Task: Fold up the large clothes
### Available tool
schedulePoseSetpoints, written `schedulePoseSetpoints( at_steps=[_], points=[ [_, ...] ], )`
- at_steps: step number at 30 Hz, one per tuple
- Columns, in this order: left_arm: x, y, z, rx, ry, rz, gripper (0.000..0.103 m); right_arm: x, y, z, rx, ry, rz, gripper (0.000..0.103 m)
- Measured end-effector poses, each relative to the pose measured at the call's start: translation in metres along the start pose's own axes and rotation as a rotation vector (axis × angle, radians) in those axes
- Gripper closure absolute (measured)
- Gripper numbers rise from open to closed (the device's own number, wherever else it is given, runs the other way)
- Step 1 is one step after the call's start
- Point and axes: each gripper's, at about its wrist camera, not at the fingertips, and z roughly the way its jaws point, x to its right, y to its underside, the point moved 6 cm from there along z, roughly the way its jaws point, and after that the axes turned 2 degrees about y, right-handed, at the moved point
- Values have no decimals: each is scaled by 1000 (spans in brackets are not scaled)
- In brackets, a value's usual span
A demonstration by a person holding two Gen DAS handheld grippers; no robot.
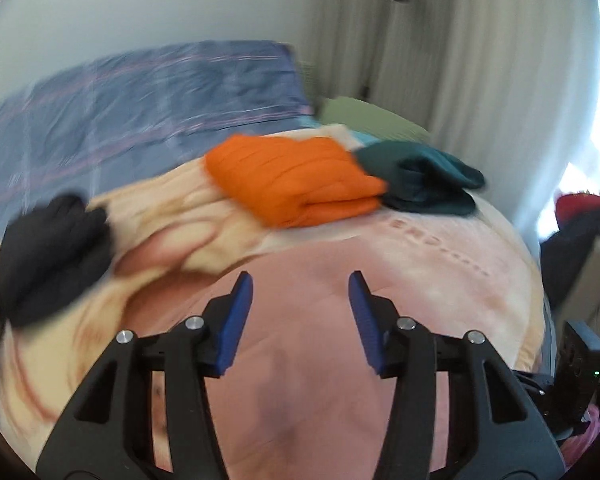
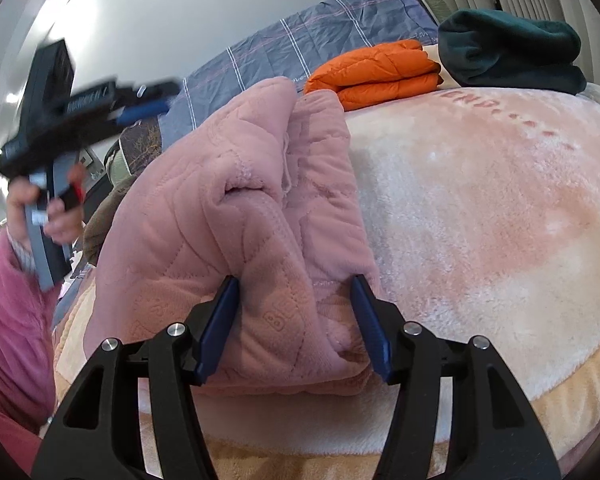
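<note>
I have the pink quilted garment [image 2: 236,216] bunched up on the plush blanket [image 2: 500,208], and its near folded edge sits right between the blue pads of my right gripper [image 2: 296,316]. The jaws stand apart with the cloth filling the gap; the right pad touches the fabric's edge, but whether both pads press on it I cannot tell. The gripper points down at the garment from the near edge of the blanket.

Beyond the garment, toward the far end of the blanket, lie a folded orange puffer jacket [image 2: 376,72] and, just beside it on the right, a folded dark green fleece [image 2: 508,52]. Behind those, a grey-blue checked quilt [image 2: 300,48] runs along the wall.

My left gripper [image 1: 300,304] is open with nothing between its pads — only blanket beneath. In the right wrist view it is raised to the left of the garment, well clear of it, held by a hand [image 2: 40,208] in a pink sleeve [image 2: 12,320]. From the left view a black garment [image 1: 48,256] lies at the blanket's left side.
</note>
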Motion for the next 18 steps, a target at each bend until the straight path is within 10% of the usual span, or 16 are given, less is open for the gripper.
schedulePoseSetpoints(
  at_steps=[10,18],
  points=[
    [46,26,126,-342,-123,241,46,11,0,2,8,-51,51,44],
    [47,37,128,-327,-156,267,46,12,4,0,23,-72,40,44]
  ],
)
